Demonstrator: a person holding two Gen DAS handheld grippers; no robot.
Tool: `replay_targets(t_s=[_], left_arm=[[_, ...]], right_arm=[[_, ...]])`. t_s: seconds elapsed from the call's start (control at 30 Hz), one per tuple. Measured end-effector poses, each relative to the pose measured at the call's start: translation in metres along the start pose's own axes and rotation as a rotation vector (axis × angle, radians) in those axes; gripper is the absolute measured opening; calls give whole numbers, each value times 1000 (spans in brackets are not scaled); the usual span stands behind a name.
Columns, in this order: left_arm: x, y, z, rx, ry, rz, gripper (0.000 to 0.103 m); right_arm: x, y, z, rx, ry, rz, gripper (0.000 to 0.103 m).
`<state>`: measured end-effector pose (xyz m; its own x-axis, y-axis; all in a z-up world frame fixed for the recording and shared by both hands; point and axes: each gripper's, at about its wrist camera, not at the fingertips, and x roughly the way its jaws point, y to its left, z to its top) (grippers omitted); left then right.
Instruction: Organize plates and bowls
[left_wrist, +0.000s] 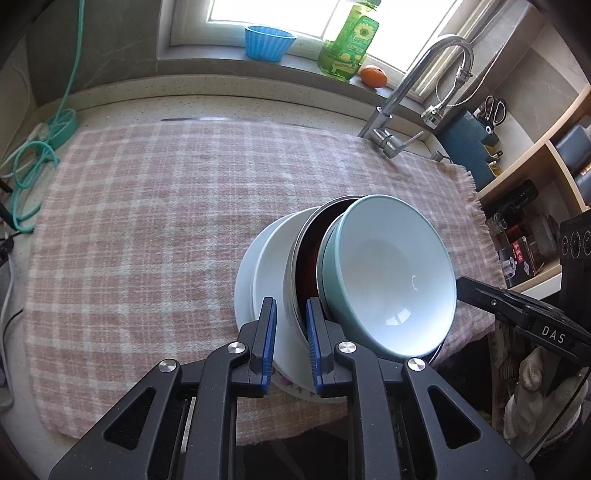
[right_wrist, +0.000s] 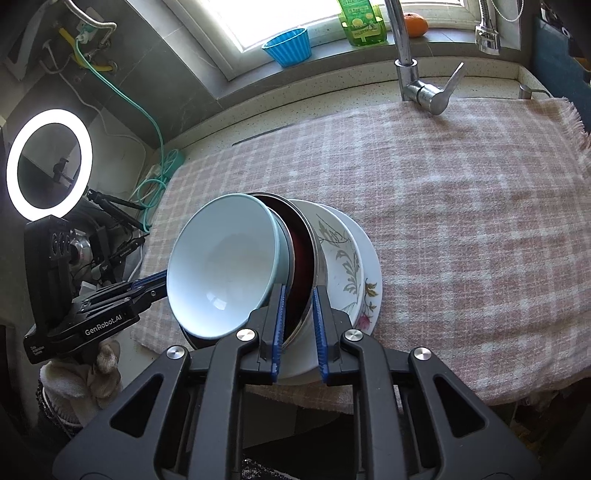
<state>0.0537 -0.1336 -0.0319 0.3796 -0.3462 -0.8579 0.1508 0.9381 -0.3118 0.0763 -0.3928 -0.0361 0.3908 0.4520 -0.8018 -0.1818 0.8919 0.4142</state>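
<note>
Both hand-held grippers, left (left_wrist: 291, 339) and right (right_wrist: 298, 325), stand narrowly open around the steel bowl's (left_wrist: 293, 266) rim; I judge stacking finished, so next I withdraw them.

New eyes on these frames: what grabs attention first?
The stack at the plaid cloth's near edge: a blue bowl in a steel bowl on floral plates. Both tools, left and right, straddle the steel rim. A ring light glows far left.
</note>
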Motion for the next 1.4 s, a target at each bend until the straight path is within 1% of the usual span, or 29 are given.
replay_targets(t_s=[0.07,0.1,0.17,0.2,0.23,0.27,0.33,0.37,0.43,0.5,0.53,0.57,0.63,0.77,0.83,1.0,1.4], left_arm=[[-2,0,-1,-1,-7,7,25],[-4,0,-2,-2,-9,7,27],[-7,0,-4,6,-16,17,31],[-9,-1,-4,11,-21,26,31],[-11,-1,-5,15,-26,35,34],[-14,-1,-6,16,-33,43,39],[-20,-1,-8,21,-50,54,43],[-23,-1,-9,23,-59,62,43],[-29,-2,-11,32,-74,77,44],[-36,-4,-13,42,-95,93,55],[-41,-6,-14,50,-108,103,64],[-45,-8,-15,59,-122,114,69],[-51,-11,-18,76,-146,135,70],[-58,-15,-23,96,-159,174,75],[-59,-16,-26,94,-160,190,75],[-66,-13,-29,64,-166,201,75],[-73,-14,-30,52,-184,219,76]], right_arm=[[-3,2,-1,-4,-9,-6,21],[-4,2,-1,-3,-13,-7,22],[-6,2,-2,4,-22,-9,29],[-8,2,-2,8,-30,-13,35],[-10,2,-3,10,-38,-16,39],[-12,2,-3,9,-47,-20,39],[-17,6,-5,2,-66,-29,40],[-20,7,-5,-5,-80,-34,41],[-26,10,-7,-16,-106,-53,49],[-33,13,-10,-28,-131,-73,54],[-36,15,-11,-33,-144,-83,56],[-39,16,-13,-40,-155,-93,58],[-46,20,-16,-57,-184,-116,70],[-58,30,-23,-107,-231,-164,76],[-62,33,-26,-111,-247,-171,79],[-66,32,-32,-91,-265,-168,80],[-68,27,-36,-68,-267,-166,80]])
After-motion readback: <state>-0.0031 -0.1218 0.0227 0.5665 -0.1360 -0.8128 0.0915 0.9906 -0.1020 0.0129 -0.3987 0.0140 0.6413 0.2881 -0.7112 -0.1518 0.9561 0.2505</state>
